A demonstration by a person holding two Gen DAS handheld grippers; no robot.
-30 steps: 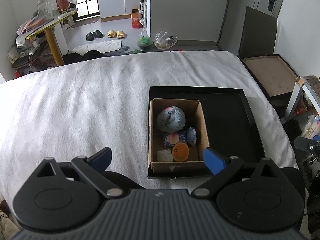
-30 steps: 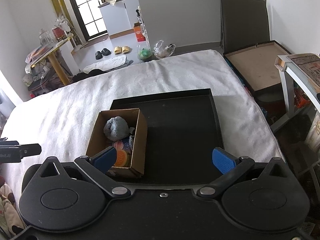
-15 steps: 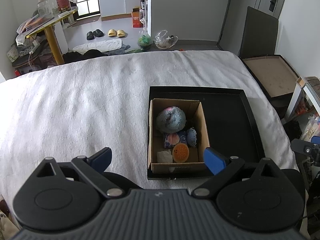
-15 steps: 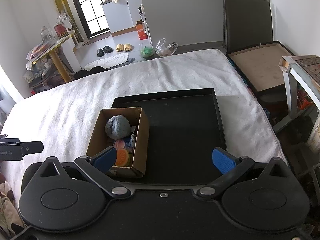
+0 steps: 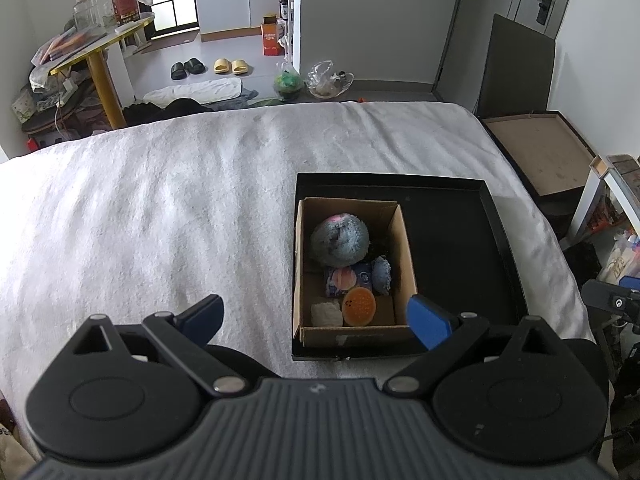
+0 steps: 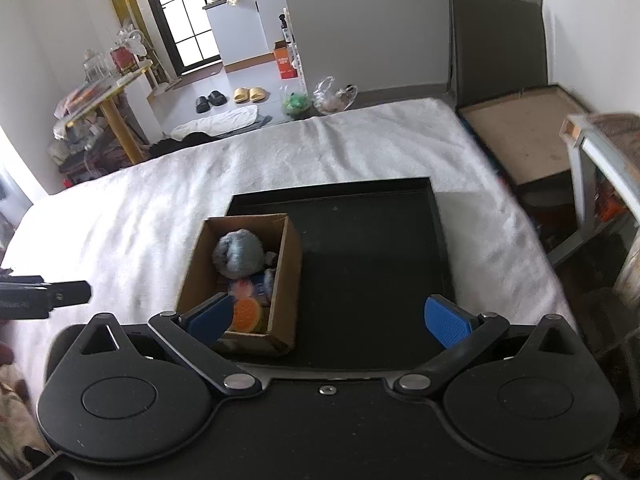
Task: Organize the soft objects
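Cardboard box [image 5: 352, 332] w/ soft toys [image 5: 339, 240] sits in black tray [image 5: 460, 240]; left gripper [image 5: 316, 316] & right gripper [image 6: 328, 316] both wide open, holding nothing.

Right gripper [image 6: 328, 320] shifted closer over tray [image 6: 376, 272]; box [image 6: 286, 276] now larger, nearer centre in right view. Left view nearly unchanged.

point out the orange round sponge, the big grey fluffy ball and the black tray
orange round sponge [image 5: 359, 306], left wrist view, dotted top face
big grey fluffy ball [image 5: 339, 239], left wrist view, its middle
black tray [image 6: 372, 264], right wrist view, bare floor
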